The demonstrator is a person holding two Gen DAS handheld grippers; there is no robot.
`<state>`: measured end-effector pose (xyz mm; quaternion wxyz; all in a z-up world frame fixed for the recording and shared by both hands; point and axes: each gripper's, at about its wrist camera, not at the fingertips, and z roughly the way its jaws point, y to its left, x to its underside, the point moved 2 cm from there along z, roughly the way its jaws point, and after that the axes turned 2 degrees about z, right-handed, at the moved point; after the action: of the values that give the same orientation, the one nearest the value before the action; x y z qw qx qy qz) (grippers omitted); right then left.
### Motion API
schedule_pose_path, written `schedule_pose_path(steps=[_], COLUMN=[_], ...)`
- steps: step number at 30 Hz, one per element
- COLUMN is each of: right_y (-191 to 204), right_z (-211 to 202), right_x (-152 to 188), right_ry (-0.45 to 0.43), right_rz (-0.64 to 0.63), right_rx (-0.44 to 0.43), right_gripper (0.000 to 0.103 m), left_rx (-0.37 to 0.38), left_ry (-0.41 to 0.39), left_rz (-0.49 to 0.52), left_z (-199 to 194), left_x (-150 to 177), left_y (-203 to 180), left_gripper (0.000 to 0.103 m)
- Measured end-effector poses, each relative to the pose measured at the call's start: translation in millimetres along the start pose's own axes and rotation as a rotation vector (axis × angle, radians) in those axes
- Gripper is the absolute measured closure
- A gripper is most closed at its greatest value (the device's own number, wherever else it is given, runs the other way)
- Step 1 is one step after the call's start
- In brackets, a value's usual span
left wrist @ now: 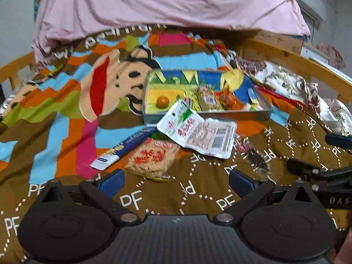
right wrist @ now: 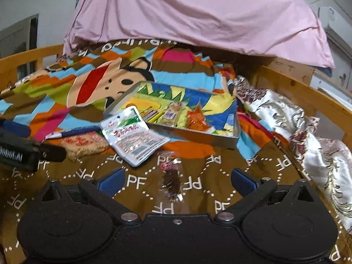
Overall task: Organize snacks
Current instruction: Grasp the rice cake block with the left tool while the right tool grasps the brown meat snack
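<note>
Right gripper [right wrist: 176,181] is seen with fingers spread wide, nothing held. A small clear-wrapped dark snack [right wrist: 171,181] lies directly between the fingers, at 12 o'clock and close in. Its long axis runs 12-to-6, along the fingers, so closing would be judged to pinch across its narrow width.

Left gripper [left wrist: 176,181] is likewise spread and empty. Nothing sits between its fingers; the rice cracker pack [left wrist: 151,159] lies just ahead at 11 o'clock, and the same dark snack [left wrist: 253,156] is off at 1 o'clock. The right gripper is therefore judged the nearer one.

Further out at 12 o'clock, a white pouch [right wrist: 132,136] rests against the near wall of the metal tray [right wrist: 236,132], which already holds several snacks. The tray is taken as the destination.
</note>
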<state>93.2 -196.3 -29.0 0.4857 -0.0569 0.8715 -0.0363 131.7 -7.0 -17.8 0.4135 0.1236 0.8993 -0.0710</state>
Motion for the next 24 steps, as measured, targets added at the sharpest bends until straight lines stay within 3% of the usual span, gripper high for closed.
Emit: schedule_pose_path(steps=[4,11,15,19,24], right_y=[0,-10,-19,-25,-20], right_z=[13,48,73,97,118], right_x=[-6,-12,-10,-6,0], right_ry=[0.019,0.072,0.146,0.233,0.281], right_rz=[-0.050,-0.108,-0.031,0.066,0.038], right_rx=[-0.045,-0.115,-0.157,-0.210,-0.216], right_gripper=[0.001,0.001,0.001,0.001,0.001], left_rx=[0.065,0.100,0.156,0.148,0.125], left_ry=[0.074,0.133,0.168,0.212,0.260], left_rz=[-0.023,-0.023,0.079,0.194,0.241], left_z=[18,49,71,95,119], left_x=[-9,-23,-29,-26,-20], left_y=[18,46,45,36,36], left_gripper=[0.000,0.000,0.000,0.001,0.001])
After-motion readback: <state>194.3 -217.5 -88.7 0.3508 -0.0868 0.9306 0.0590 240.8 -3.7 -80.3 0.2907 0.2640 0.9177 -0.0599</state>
